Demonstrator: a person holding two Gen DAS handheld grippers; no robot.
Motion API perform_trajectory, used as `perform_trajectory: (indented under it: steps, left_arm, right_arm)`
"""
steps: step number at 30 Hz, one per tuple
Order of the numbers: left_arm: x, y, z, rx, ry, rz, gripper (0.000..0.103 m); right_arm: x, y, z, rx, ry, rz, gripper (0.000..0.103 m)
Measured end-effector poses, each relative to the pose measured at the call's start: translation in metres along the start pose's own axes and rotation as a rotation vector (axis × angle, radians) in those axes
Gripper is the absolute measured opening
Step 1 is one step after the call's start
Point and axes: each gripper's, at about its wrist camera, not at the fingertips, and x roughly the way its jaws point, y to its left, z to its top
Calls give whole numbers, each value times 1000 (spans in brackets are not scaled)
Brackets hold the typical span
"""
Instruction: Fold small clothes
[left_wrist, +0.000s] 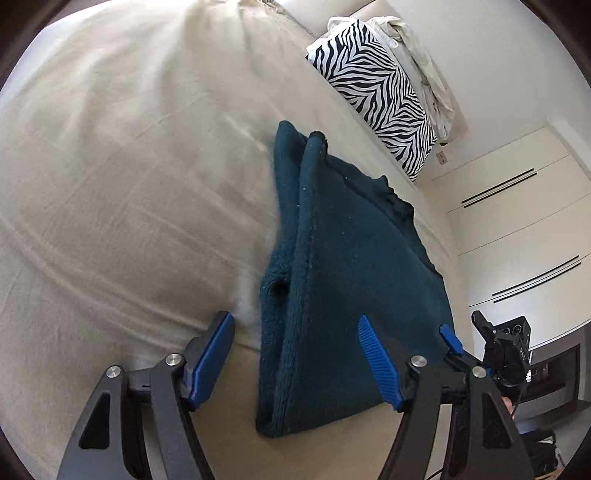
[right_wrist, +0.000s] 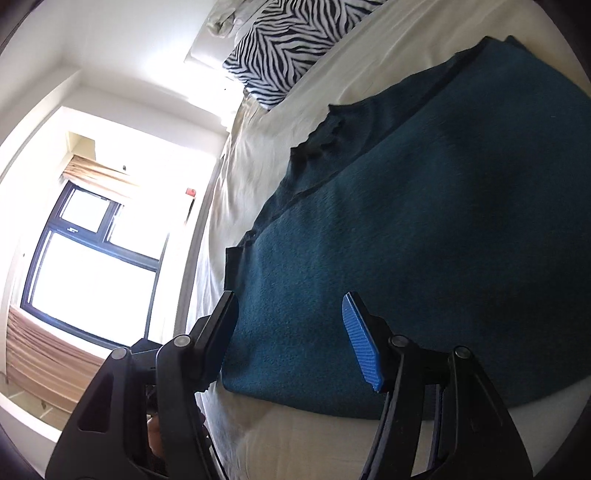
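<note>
Teal garment (left_wrist: 343, 266) folded over on the bed (left_wrist: 129, 184), both grippers' jaws wide and empty at its near edge; final folds probably left.

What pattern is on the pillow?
Black-and-white zebra stripes on the pillow, clearest in the left wrist view.

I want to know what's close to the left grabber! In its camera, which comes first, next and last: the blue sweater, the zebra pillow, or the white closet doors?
1. Blue sweater: right in front of the left gripper, on the bed.
2. Zebra pillow: farther up the bed, upper right.
3. Closet doors: past the bed, far right.
</note>
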Motion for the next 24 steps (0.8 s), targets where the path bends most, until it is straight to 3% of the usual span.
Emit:
perform_trajectory:
  steps: [4, 10, 11, 16, 19, 24]
  left_arm:
    - [6, 4, 12, -84, 27, -90, 68]
    - [27, -10, 15, -73, 92, -100, 65]
    - [29, -10, 15, -84, 100, -121, 62]
    - [39, -8, 12, -84, 130, -116, 21]
    - [38, 1, 10, -108, 124, -141, 14]
    - [36, 4, 9, -111, 112, -153, 12]
  right_arm:
    - [34, 13, 9, -15, 48, 13, 58]
    - [58, 19, 14, -6, 100, 36, 58]
    - [61, 19, 15, 0, 110, 42, 58]
    - [84, 24, 18, -12, 169, 36, 58]
    - [101, 26, 19, -23, 206, 12, 58]
    - [122, 21, 19, -54, 225, -26, 58]
